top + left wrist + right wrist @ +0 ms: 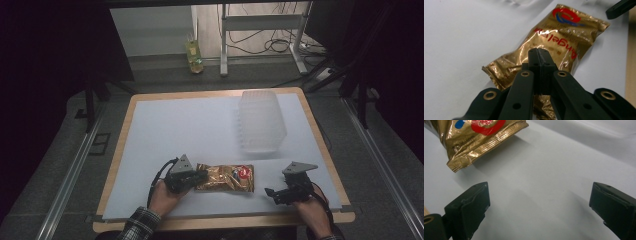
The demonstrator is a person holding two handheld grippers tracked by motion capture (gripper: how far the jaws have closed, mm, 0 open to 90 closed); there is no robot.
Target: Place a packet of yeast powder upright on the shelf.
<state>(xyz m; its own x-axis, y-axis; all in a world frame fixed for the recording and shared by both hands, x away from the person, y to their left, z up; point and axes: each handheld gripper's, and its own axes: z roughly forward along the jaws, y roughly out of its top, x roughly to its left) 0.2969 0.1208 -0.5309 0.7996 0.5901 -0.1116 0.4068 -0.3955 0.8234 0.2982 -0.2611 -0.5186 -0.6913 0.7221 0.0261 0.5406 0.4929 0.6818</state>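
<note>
The left hand-held gripper (pixel 539 53) clamps the near edge of a gold snack packet (pixel 554 37) on the white worktop (pixel 190 130). Just right of the packet, the right hand-held gripper (pixel 539 202) rests with jaws spread wide, holding nothing.

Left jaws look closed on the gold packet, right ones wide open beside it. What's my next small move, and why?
Probably lift the left gripper slightly to test the hold. Its jaws are shut on the near end of the gold packet, which lies flat on the white table. The right gripper is open, short of the packet's other end, so it can wait.
</note>
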